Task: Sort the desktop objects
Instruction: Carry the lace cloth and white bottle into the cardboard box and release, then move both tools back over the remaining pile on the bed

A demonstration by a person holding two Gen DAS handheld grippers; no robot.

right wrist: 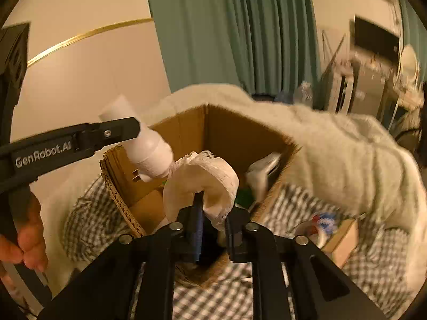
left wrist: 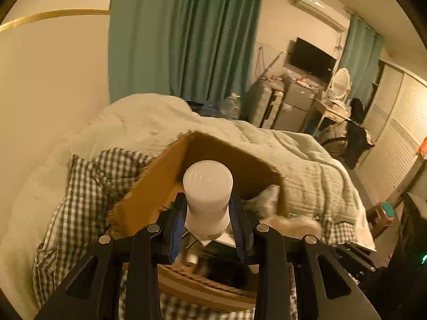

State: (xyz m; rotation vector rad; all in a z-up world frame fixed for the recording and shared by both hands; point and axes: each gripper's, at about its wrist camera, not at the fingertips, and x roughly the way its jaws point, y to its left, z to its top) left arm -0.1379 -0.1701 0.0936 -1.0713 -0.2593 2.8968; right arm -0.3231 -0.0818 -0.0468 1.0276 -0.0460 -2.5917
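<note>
A white cylindrical bottle-like item (left wrist: pixel 207 186) with plug prongs at its base stands between the blue pads of my left gripper (left wrist: pixel 208 200), which is shut on it. From the right wrist view the same item (right wrist: pixel 149 146) hangs tilted over the left rim of an open cardboard box (right wrist: pixel 226 133). My right gripper (right wrist: pixel 213 213) is closed on a crumpled white lace cloth (right wrist: pixel 202 178), held just above the box's near edge. The box (left wrist: pixel 160 176) lies on the bed under both grippers.
Inside the box lie a white object (right wrist: pixel 263 176) and something green (right wrist: pixel 244 196). A checked cover (right wrist: pixel 293 213) and a fluffy white blanket (right wrist: pixel 333 138) surround it. A smaller box (right wrist: pixel 344 240) with packets sits at the right. A person's hand (right wrist: pixel 29 240) holds the left gripper.
</note>
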